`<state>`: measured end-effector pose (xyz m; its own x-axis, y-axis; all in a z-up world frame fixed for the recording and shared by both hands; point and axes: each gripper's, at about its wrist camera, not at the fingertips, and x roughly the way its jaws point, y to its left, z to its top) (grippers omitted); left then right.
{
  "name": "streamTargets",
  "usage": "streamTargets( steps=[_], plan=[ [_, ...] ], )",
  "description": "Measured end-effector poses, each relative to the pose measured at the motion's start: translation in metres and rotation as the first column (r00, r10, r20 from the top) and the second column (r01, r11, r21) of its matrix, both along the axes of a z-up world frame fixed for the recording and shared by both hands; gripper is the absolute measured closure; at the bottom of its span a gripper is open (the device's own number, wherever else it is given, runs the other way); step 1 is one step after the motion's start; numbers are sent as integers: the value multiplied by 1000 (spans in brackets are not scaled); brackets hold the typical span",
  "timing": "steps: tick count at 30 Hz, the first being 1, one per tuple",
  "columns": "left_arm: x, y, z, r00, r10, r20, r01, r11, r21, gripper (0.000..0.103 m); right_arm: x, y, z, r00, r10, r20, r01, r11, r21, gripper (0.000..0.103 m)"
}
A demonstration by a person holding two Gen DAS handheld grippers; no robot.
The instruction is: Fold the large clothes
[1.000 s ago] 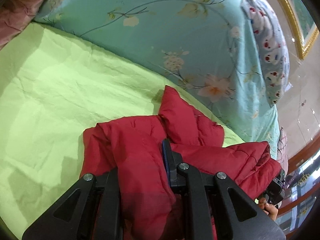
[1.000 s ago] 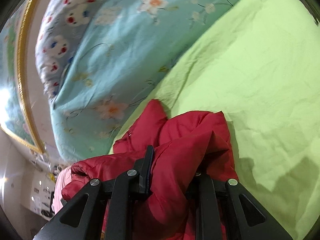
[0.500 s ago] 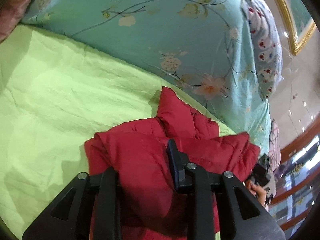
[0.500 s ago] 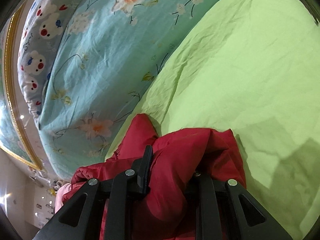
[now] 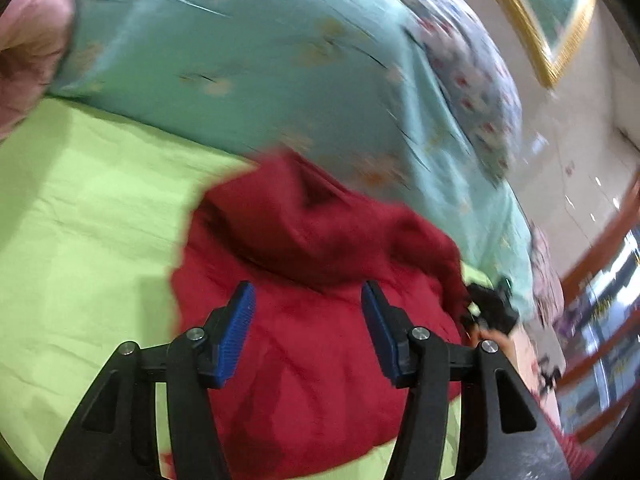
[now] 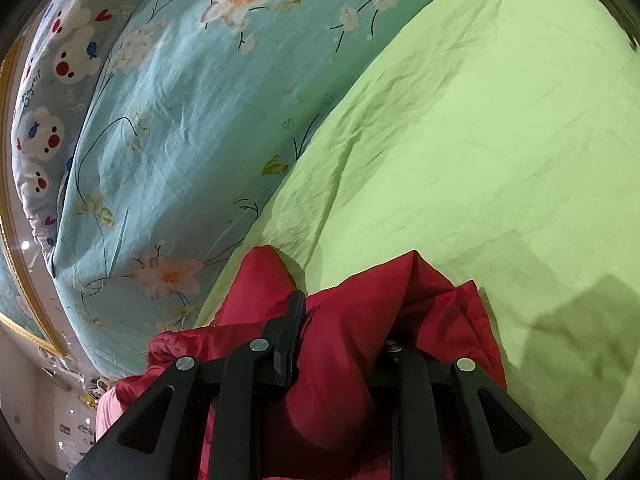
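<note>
The red jacket (image 5: 320,320) lies bunched on the green sheet (image 5: 88,240) of the bed, its far end reaching the foot of the blue flowered quilt (image 6: 180,128). In the left wrist view, which is blurred, the jacket's near edge falls short of the bottom of the frame, where a strip of green shows below it.

The left gripper (image 5: 308,328) is released: its jaws are opening, the blue ribbed pads (image 5: 236,332) stand apart with the jacket below and between them, and neither pad presses on the cloth. The right gripper (image 6: 340,344) grasps a thick fold of the jacket, which bulges up between its black fingers (image 6: 288,336); its jaws are opening slightly, yet the cloth is clamped and hides the right finger.

In the left wrist view the right gripper's dark body (image 5: 492,308) shows at the jacket's right edge, with part of a hand (image 5: 486,336) just below it.

Beyond the quilt sits a pillow (image 6: 48,92) printed with white bears and small cursive writing too small to read. A gold picture frame (image 5: 532,40) hangs on the wall behind it.

Open sheet spreads wide to the left of the jacket in the left view and to the right in the right view; the quilt bounds the far side. A pink cloth (image 5: 28,52) sits at the far left corner.
</note>
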<state>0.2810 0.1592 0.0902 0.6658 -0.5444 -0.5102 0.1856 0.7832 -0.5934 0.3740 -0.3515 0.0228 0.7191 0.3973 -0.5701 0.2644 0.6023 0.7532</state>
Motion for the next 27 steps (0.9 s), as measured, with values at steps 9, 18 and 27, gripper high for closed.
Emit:
streamTargets(
  steps=[9,18,27],
  plan=[
    [24,-103,-23,989,-145,-41,149,975,164,49,1,-12,10,998,54,-11,-53,997,64,75],
    [46,-106,-35,994,-89,-66,101,975,198,49,-24,-29,46,996,70,49,-67,996,-54,64],
    [37,-100,-31,996,-77,-51,85,982,169,49,-64,6,81,966,206,154,-163,953,-254,59]
  ],
)
